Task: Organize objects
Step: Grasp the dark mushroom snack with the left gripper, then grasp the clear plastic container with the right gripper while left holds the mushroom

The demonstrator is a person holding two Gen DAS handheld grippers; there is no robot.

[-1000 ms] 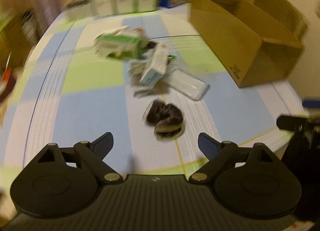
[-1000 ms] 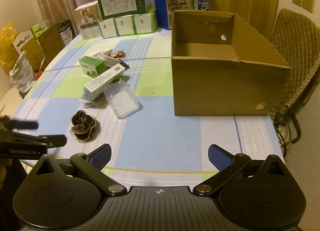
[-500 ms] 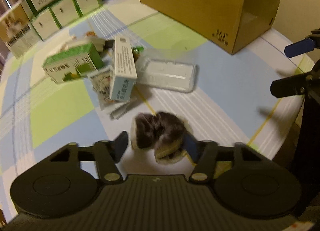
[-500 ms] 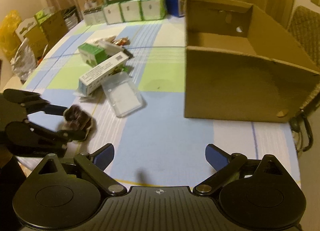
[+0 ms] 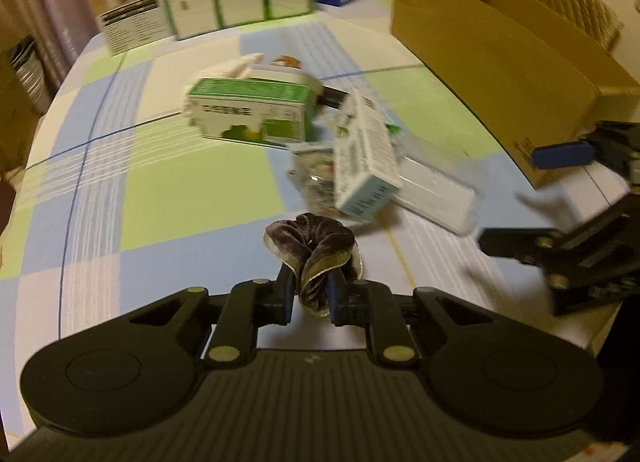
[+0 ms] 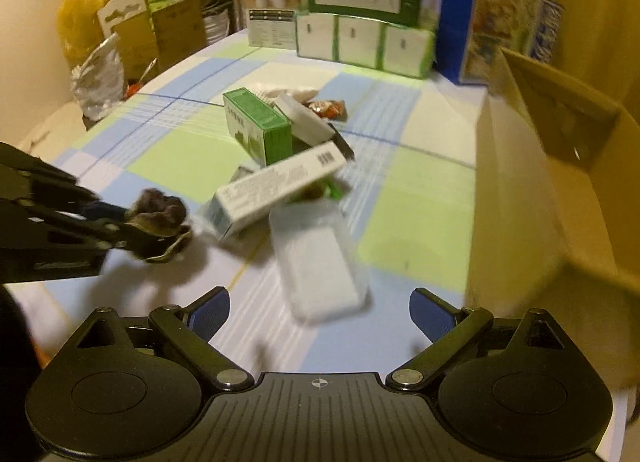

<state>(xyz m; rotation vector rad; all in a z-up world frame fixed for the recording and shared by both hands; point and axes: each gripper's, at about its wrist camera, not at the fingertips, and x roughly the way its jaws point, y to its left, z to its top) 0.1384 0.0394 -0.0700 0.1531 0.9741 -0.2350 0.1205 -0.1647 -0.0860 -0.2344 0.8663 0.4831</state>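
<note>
While the left gripper (image 5: pixel 310 296) is clamped on the dark scrunchie (image 5: pixel 314 252), seemingly lifted off the table (image 5: pixel 180 190), the right gripper (image 6: pixel 320 312) hangs spread wide above the clear case (image 6: pixel 320 270).

The tablecloth (image 5: pixel 168 190) carried a check of pale blue, light green and white with thin dark-blue lines. The scrunchie (image 5: pixel 312 250) was dark brown velvet with a pale edge. One carton (image 5: pixel 248 114) was green and white; the large box (image 6: pixel 516 198) was plain brown; the gripper pads (image 6: pixel 210 312) were blue
</note>
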